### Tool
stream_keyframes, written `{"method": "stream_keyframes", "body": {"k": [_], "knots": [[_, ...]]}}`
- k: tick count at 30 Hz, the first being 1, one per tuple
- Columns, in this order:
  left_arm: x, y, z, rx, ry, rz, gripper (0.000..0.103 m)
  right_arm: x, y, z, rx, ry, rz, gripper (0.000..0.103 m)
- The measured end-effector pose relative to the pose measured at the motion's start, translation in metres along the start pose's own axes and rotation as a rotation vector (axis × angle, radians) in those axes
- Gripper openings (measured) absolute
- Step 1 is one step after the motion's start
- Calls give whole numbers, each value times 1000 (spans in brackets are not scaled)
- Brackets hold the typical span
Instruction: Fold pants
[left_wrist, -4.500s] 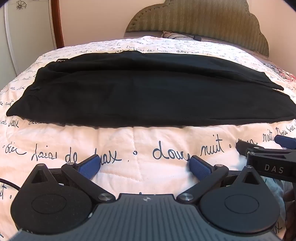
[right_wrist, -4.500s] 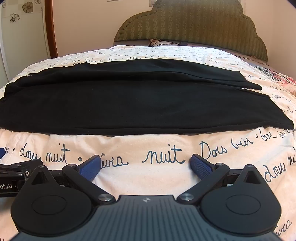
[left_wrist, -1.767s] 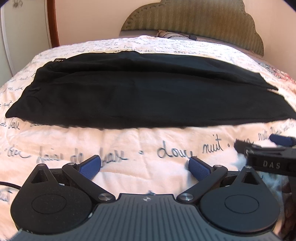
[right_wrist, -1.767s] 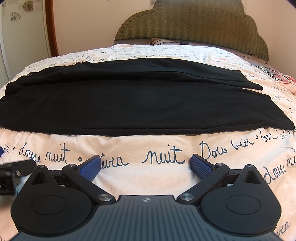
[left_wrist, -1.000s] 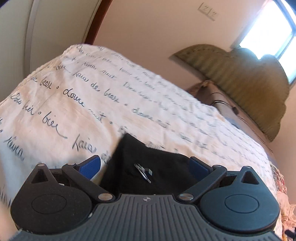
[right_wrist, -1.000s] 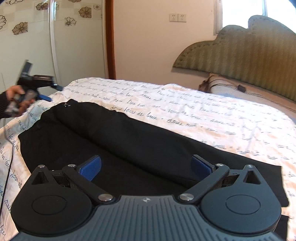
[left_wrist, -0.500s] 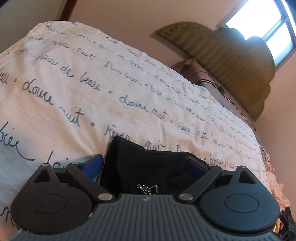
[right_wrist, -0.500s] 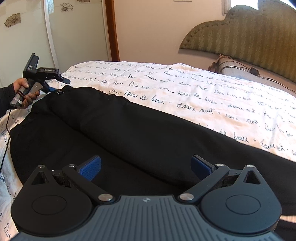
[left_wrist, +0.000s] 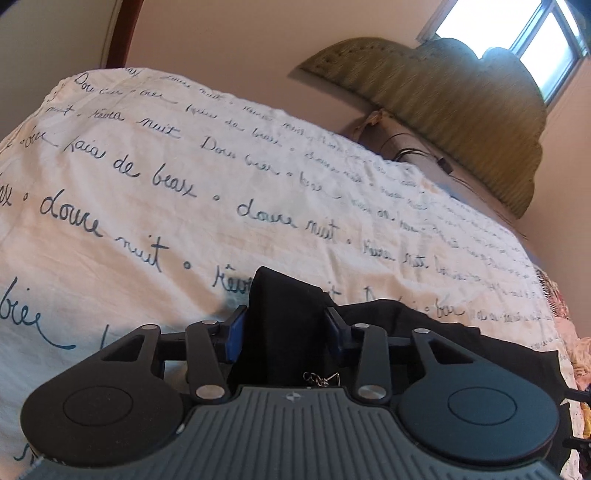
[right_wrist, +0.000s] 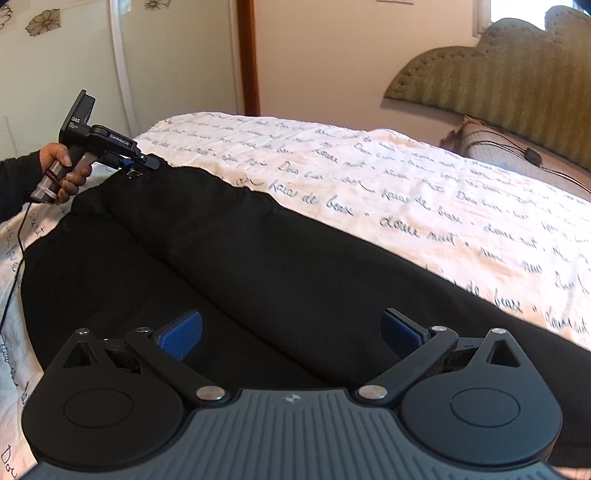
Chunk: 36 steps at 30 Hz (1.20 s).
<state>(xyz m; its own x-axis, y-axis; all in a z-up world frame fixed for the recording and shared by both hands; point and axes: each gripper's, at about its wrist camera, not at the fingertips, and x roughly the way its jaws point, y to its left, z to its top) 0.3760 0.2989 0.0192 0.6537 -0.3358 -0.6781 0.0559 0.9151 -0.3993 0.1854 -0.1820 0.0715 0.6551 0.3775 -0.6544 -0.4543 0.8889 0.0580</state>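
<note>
I have the left gripper (left_wrist: 286, 326) at the far corner of the black pants (right_wrist: 295, 280), at the waist end. Its jaws have just been closing, and now the blue pads (left_wrist: 236, 334) press a bunched corner of the cloth from both sides, so I judge it is gripped. The right gripper (right_wrist: 291, 332) hangs over the middle of the pants with its jaws wide apart and nothing between them.

The pants lie flat on the white bedspread (left_wrist: 184, 177) with the written words. Their long axis runs from my left gripper diagonally toward the near right of the right wrist view. The leg end is out of that view, so the right hand is the nearer one for it.

The cloth looks soft and matte, one leg lying partly on the other, and a small metal tag (left_wrist: 321, 378) hangs at the gripped corner.
</note>
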Motion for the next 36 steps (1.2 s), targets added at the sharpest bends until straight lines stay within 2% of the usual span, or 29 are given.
{"method": "stream_keyframes", "body": {"k": [2, 5, 7, 9, 14, 19, 22, 27, 28, 29, 30, 31, 32, 34, 36], "knots": [[-3, -7, -2, 42, -30, 20, 27, 5, -3, 8, -18, 1, 25, 103], [-17, -29, -9, 159, -106, 40, 18, 18, -13, 22, -47, 11, 72, 103], [-35, -51, -18, 279, -199, 44, 16, 30, -22, 34, -64, 18, 123, 103], [-60, -67, -27, 373, -305, 4, 16, 44, -34, 48, -63, 38, 179, 103], [-114, -91, -45, 426, -448, -163, 16, 84, -55, 82, -109, 39, 168, 103], [-146, -106, -66, 484, -497, -233, 15, 129, -54, 95, -178, 108, 243, 103], [-153, -107, -74, 496, -506, -238, 15, 151, -47, 99, -229, 146, 271, 103], [-159, -103, -82, 499, -513, -231, 15, 175, -42, 110, -215, 197, 399, 102], [-159, -101, -83, 492, -513, -229, 15, 178, -43, 113, -202, 203, 422, 89], [-158, -99, -84, 483, -508, -228, 15, 180, -44, 116, -191, 218, 441, 61], [-156, -97, -84, 478, -500, -224, 15, 182, -44, 119, -180, 233, 459, 47], [-155, -95, -86, 477, -493, -216, 15, 181, -42, 120, -174, 232, 466, 28], [-152, -93, -87, 470, -488, -209, 15, 178, -40, 121, -173, 225, 462, 17], [-148, -84, -86, 433, -483, -205, 15, 169, -33, 122, -190, 212, 446, 11], [-148, -72, -82, 372, -483, -207, 15, 153, -28, 124, -208, 167, 405, 10]]}}
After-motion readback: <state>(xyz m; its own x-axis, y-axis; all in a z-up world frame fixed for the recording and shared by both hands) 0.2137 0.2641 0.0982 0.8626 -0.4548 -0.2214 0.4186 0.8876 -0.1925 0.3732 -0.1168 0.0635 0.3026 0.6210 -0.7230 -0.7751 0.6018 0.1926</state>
